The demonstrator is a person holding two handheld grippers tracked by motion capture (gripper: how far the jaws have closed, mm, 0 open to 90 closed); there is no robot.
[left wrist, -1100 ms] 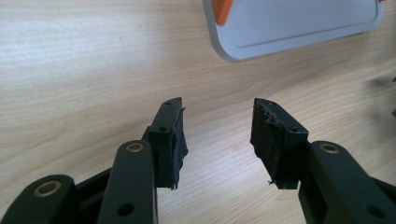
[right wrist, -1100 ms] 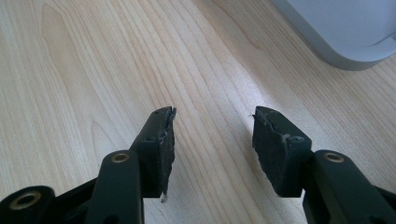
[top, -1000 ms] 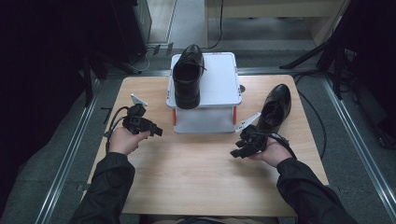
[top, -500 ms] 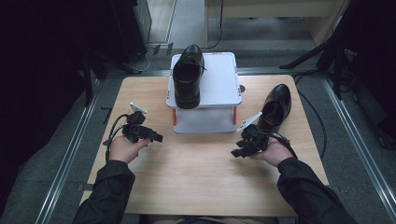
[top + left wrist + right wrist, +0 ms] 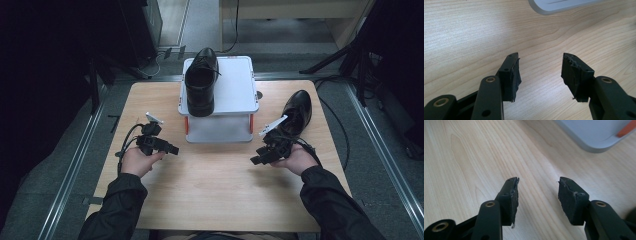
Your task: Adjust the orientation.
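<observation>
While both pairs of black jaws stand apart over bare wood with nothing between them, the left gripper (image 5: pixel 172 149) having just been opening and the right gripper (image 5: pixel 256 160) easing slightly narrower, the black leather lace-up shoe (image 5: pixel 295 111) lies on the pale wooden table (image 5: pixel 210 190) just behind the right hand, long axis running away from the person. That hand is nearer. The high view shows a second black shoe (image 5: pixel 201 82) on the white plastic step stool (image 5: pixel 235 85); the right gripper view catches the stool's corner (image 5: pixel 596 135).

Wooden table (image 5: pixel 210 185) bears a white box (image 5: pixel 220 127) and, apparently, a black shoe (image 5: pixel 296 111).
</observation>
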